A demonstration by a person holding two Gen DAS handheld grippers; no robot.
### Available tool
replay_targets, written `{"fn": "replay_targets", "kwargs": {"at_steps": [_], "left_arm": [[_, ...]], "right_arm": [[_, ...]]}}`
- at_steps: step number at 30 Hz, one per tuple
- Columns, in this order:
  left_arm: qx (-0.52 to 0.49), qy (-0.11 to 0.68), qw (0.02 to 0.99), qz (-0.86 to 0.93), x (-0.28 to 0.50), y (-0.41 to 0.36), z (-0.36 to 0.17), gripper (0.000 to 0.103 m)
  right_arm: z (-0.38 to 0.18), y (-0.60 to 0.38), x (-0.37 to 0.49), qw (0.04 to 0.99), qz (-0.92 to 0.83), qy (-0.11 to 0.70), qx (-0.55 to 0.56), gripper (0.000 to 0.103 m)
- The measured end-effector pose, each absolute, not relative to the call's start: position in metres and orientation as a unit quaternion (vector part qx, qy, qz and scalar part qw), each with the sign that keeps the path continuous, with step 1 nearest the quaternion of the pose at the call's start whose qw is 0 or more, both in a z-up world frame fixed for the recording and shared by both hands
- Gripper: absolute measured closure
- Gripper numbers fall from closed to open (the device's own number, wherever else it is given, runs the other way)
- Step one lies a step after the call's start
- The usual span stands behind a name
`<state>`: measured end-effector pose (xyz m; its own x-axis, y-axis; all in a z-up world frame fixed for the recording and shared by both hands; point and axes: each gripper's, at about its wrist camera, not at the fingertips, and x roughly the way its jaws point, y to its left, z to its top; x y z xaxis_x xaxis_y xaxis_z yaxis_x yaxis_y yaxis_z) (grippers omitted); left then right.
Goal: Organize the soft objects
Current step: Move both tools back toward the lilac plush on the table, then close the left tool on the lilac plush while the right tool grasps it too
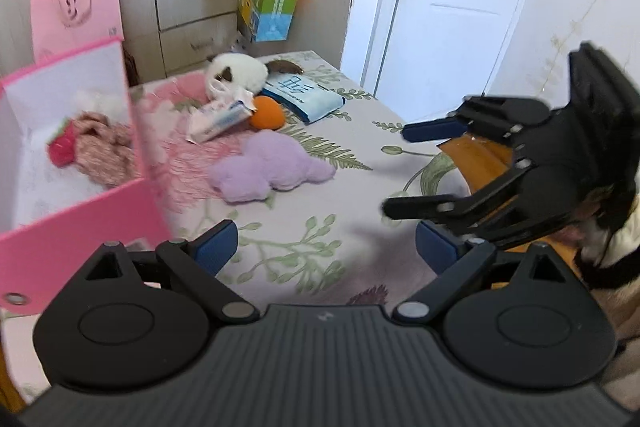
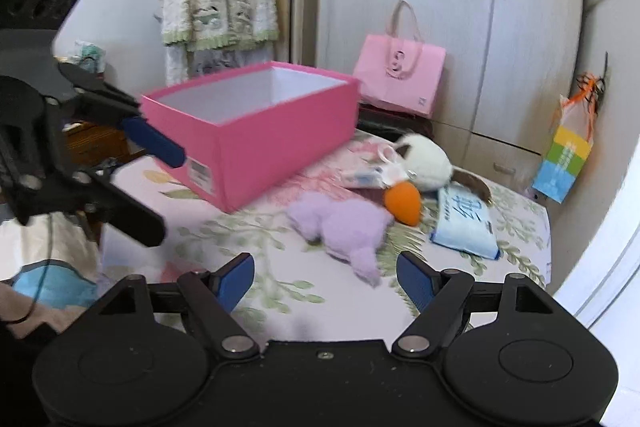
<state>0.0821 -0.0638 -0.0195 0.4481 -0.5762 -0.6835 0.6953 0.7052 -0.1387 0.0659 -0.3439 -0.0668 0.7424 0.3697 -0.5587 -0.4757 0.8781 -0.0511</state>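
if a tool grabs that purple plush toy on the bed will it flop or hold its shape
The purple plush toy looks fuzzy and stuffed, so it will probably squash under a grip. Its thin end lies limp on the bed, so it would likely dangle. It seems light for its size and unlikely to roll.

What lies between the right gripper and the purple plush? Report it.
Only bare floral bedsheet lies between the right gripper and the purple plush, seen in the right wrist view.

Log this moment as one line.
left gripper open, empty | right gripper open, empty | fluffy lilac plush toy on bed | open pink cardboard box partly filled
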Motion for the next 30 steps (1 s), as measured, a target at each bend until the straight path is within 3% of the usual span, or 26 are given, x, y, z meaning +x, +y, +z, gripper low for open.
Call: {"fn": "replay_targets", "kwargs": {"at_steps": [7, 23, 25, 27, 30], "left_arm": [[0.022, 0.4, 0.84, -0.366, 0.119, -0.089, -0.054, 0.007], [0.014, 0.317, 0.92, -0.229, 0.156, -0.128, -0.082, 0.011], [0.011, 0.317, 0.925, -0.209, 0.161, -0.127, -0.085, 0.016], [0.002, 0.32, 0.928, -0.193, 0.162, -0.125, -0.09, 0.037], [0.003, 0.319, 0.93, -0.185, 0.16, -0.126, -0.095, 0.038]], "right_arm": [[-0.115, -0.355, 0.112, 0.928, 0.221, 0.293, -0.065, 0.021], [-0.134, -0.343, 0.15, 0.931, 0.251, 0.262, -0.037, 0.021], [-0.134, -0.337, 0.155, 0.93, 0.251, 0.266, -0.046, 0.021], [-0.135, -0.333, 0.16, 0.928, 0.254, 0.268, -0.046, 0.021], [-0.136, -0.33, 0.166, 0.926, 0.259, 0.273, -0.03, 0.023]]}}
